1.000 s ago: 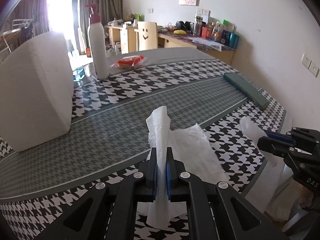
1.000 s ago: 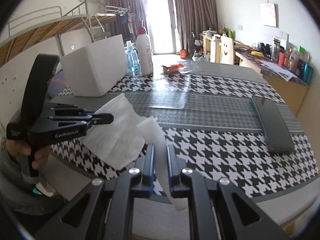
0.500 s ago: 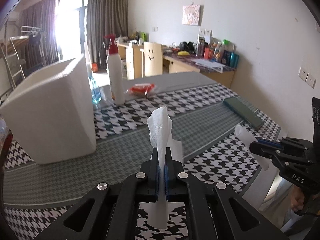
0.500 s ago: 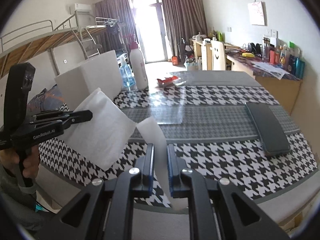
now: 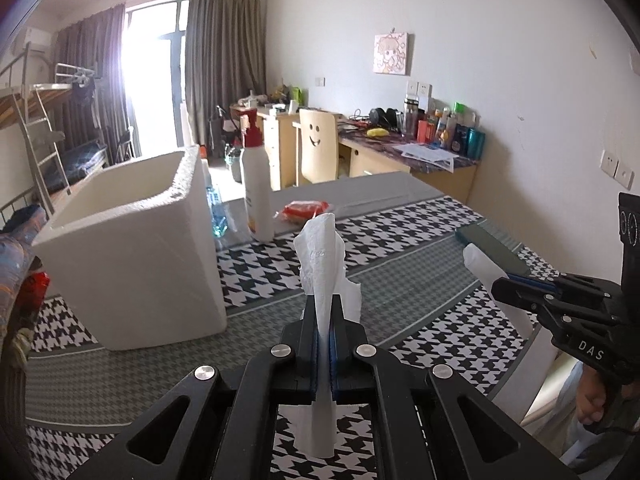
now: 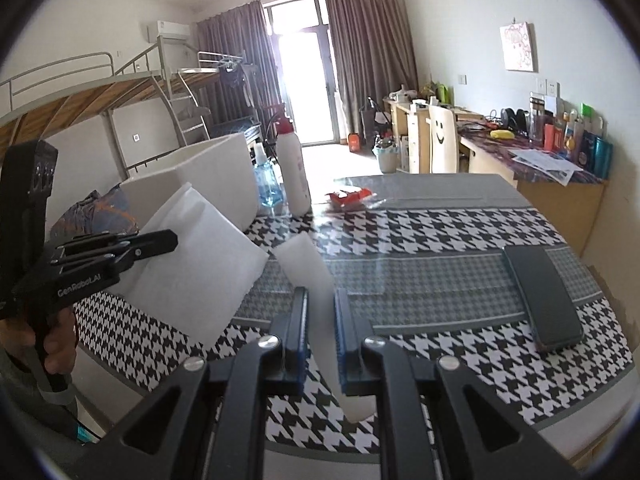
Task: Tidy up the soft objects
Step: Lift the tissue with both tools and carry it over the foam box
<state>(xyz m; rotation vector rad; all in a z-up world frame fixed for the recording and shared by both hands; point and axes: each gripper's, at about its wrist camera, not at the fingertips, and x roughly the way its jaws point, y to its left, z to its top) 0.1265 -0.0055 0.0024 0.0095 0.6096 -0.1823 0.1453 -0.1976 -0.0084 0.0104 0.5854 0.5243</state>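
A white tissue hangs lifted above the houndstooth table, held by both grippers. My left gripper is shut on one corner; it shows at the left of the right wrist view, with the sheet spread below it. My right gripper holds another corner between its jaws, which stand slightly apart with the tissue between them; it shows at the right of the left wrist view. A white foam box, open at the top, stands on the table's left.
A white pump bottle, a blue bottle and a red packet stand behind the box. A dark flat case lies at the table's right. A desk and a chair stand behind.
Both grippers have risen with the tissue, lifting it off the table. The foam box's open top has come into view.
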